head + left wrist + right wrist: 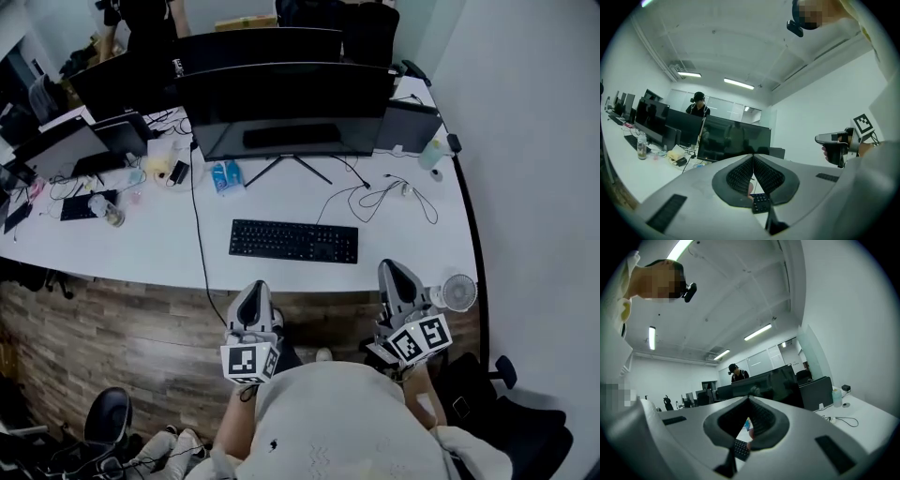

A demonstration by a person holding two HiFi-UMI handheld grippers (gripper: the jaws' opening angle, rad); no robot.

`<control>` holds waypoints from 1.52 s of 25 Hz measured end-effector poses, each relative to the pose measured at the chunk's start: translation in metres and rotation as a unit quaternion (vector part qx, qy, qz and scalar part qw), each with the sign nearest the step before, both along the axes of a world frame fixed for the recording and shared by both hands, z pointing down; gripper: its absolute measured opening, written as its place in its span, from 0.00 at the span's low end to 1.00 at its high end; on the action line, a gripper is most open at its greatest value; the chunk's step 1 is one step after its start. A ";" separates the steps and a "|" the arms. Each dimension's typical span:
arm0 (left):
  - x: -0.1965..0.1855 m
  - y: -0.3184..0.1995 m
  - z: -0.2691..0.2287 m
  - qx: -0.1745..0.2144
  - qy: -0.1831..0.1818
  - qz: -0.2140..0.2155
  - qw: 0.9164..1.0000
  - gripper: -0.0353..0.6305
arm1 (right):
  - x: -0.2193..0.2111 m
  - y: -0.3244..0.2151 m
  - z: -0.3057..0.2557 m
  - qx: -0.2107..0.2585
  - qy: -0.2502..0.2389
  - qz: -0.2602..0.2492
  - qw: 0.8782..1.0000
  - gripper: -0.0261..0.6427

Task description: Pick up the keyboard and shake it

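Keyboard [293,241] on desk [412,253], before monitor [286,108]

The keyboard [293,241] is lying flat on the white desk [141,248], keys facing up. It is showing as a black, full-size slab, long and low. Its long side is running left to right, almost parallel to the desk's near edge, with the right end sitting slightly nearer. It is resting just on the near side of the wide dark monitor [291,108] and its stand, a little back from the desk's near edge. Each gripper view is catching only a small dark patch of its keys, low in the picture.
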State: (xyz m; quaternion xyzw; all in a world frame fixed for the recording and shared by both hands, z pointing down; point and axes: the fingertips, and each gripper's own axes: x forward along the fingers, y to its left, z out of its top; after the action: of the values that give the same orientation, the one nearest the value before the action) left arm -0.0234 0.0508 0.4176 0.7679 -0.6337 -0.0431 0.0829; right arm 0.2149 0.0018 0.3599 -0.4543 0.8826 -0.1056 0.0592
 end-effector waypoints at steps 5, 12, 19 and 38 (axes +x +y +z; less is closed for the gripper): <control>-0.029 -0.043 0.000 -0.001 0.002 0.025 1.000 0.08 | -0.018 -0.026 0.003 -0.005 0.003 0.033 0.999 0.04; -0.066 -0.093 0.001 -0.001 0.000 0.065 0.998 0.08 | -0.044 -0.059 0.003 -0.005 0.015 0.069 0.997 0.04; -0.105 -0.121 0.013 -0.008 0.002 0.084 0.996 0.08 | -0.063 -0.083 0.001 -0.007 0.002 0.103 0.995 0.04; -0.135 -0.163 0.080 -0.074 0.018 0.088 0.993 0.08 | -0.078 -0.137 0.054 -0.054 0.032 0.093 0.994 0.04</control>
State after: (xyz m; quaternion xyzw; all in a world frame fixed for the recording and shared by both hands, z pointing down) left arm -0.1586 -0.1123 0.4980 0.8116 -0.5635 -0.0021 0.1541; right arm 0.1366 -0.1357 0.4140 -0.5404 0.8307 -0.1326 0.0154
